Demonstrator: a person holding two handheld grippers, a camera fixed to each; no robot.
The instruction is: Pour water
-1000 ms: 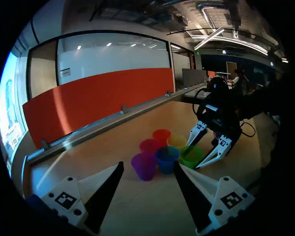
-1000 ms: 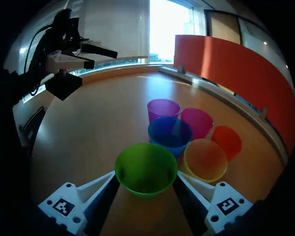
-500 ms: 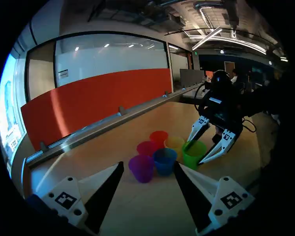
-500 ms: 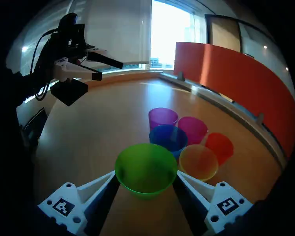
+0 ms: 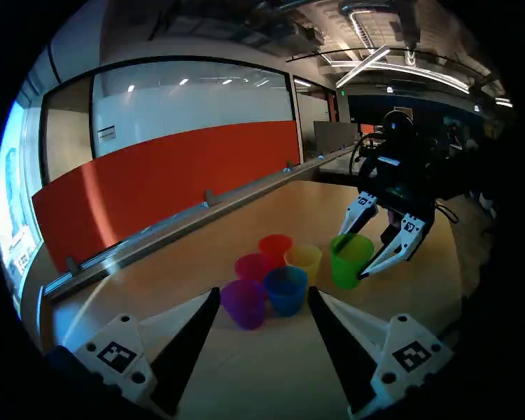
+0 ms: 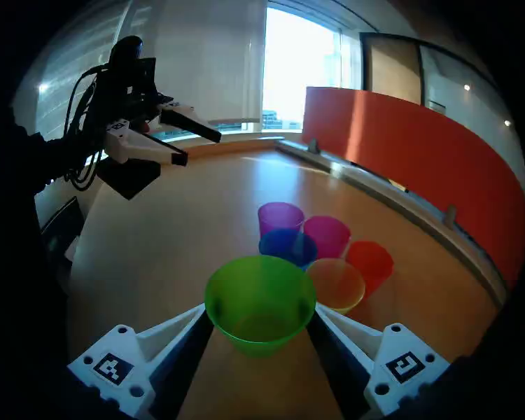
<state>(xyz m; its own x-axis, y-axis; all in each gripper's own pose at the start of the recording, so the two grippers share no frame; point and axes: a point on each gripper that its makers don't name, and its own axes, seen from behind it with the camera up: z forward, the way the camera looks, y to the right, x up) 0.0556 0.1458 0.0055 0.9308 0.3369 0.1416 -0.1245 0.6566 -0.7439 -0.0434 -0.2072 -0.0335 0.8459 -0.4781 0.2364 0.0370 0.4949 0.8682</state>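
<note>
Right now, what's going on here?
A person works two handheld grippers over a wooden table. The right gripper is shut on the green cup, upright and apparently raised off the table, beside a cluster: purple cup, blue cup, magenta cup, orange cup, red cup. The left gripper hovers open and empty, facing the cluster. No pouring is under way.

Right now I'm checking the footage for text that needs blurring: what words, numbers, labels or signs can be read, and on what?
No words or numbers can be read.
Sign on the glass wall: too small to read.
Markers on the fingers: black-and-white square patterns, no letters.
Cups, green cup included: no print seen.
</note>
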